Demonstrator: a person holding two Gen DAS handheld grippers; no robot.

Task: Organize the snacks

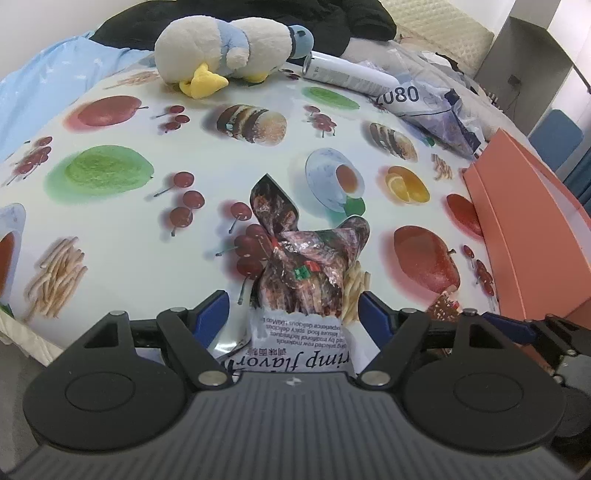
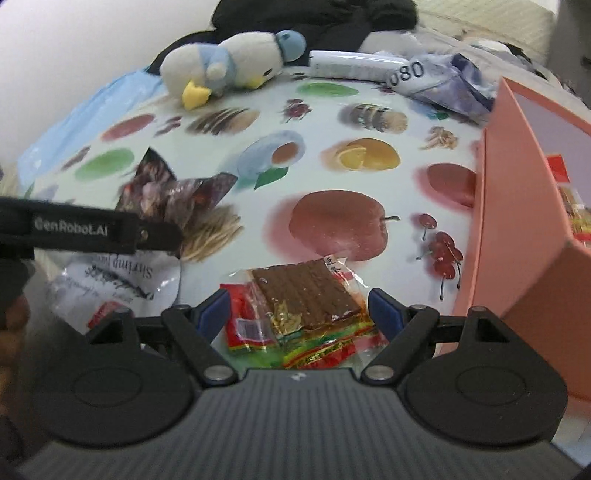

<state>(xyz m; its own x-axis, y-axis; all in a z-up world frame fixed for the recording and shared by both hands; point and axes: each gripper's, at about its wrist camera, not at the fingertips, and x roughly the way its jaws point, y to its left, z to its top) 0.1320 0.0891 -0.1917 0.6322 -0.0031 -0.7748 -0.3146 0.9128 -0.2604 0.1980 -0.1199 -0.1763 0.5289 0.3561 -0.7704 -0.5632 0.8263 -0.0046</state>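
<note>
Home setting, likely a bedroom or living area. Tabletop (image 1: 207, 155) covered with a printed oilcloth of apples, cherries, bread and teacups, typical household dining cover. Plush penguin toy (image 1: 225, 51) lies at the far edge beside a white spray can (image 1: 347, 72) and a crumpled plastic bag (image 1: 436, 110). Dark clothing (image 1: 332, 18) is heaped behind, on what may be a quilted mattress or sofa back (image 1: 443, 33), hard to tell through the fisheye. Pale wall, light blue sheet (image 1: 48, 81) at left. Pink cardboard box (image 1: 524, 229) on the right edge, snack packets inside in the right wrist view.
</note>
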